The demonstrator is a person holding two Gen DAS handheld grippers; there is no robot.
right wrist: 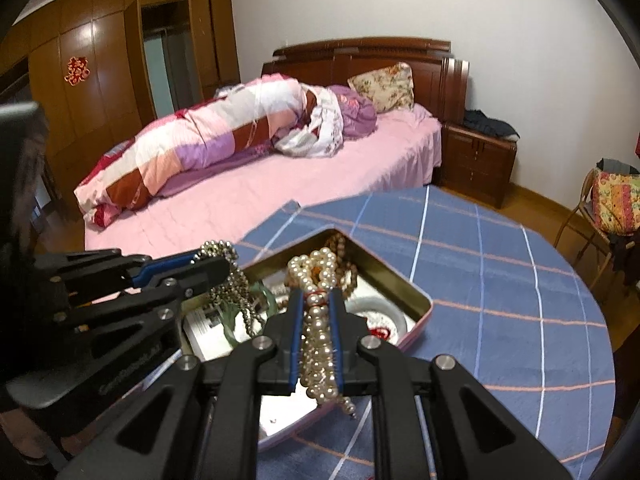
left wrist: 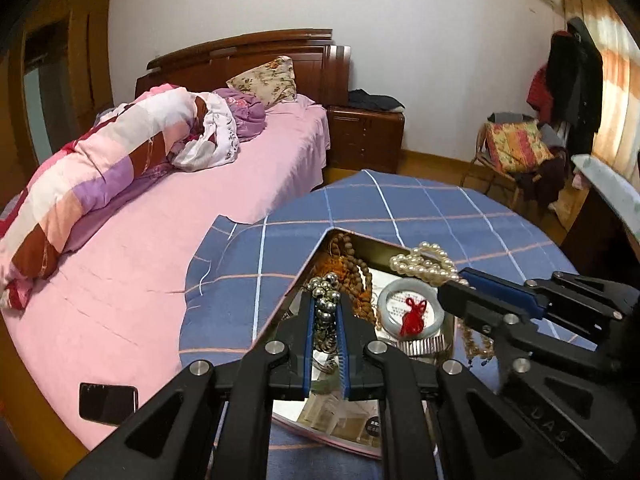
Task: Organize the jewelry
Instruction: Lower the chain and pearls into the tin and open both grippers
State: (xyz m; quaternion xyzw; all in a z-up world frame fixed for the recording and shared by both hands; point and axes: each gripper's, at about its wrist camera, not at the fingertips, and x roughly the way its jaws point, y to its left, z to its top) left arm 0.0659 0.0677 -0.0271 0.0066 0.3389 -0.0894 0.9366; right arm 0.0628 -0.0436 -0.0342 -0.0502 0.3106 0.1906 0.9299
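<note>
Left wrist view: left tool (left wrist: pixel 325 312) clamped on metallic silver bead strand (left wrist: pixel 327 294) above shallow rectangular metal tin (left wrist: pixel 400 246) on checked blue surface (left wrist: pixel 460 208). Right tool (right wrist: pixel 315 306) clamped on glossy pearl strand (right wrist: pixel 318 328). Inside tin: brown wooden beads (left wrist: pixel 352 256), smooth pale jade bangle (left wrist: pixel 412 312).

Both wrist views look forward and slightly down, close over the open gold metal tin (left wrist: pixel 362 240) (right wrist: pixel 384 268) on the blue checked surface (left wrist: pixel 420 208) (right wrist: pixel 500 280), sharing the pink-sheeted bed (left wrist: pixel 160 280) (right wrist: pixel 280 188) beyond.

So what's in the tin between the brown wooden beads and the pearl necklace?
The pale jade bangle with a red tassel, lying in the tin, as the left wrist view shows.
</note>
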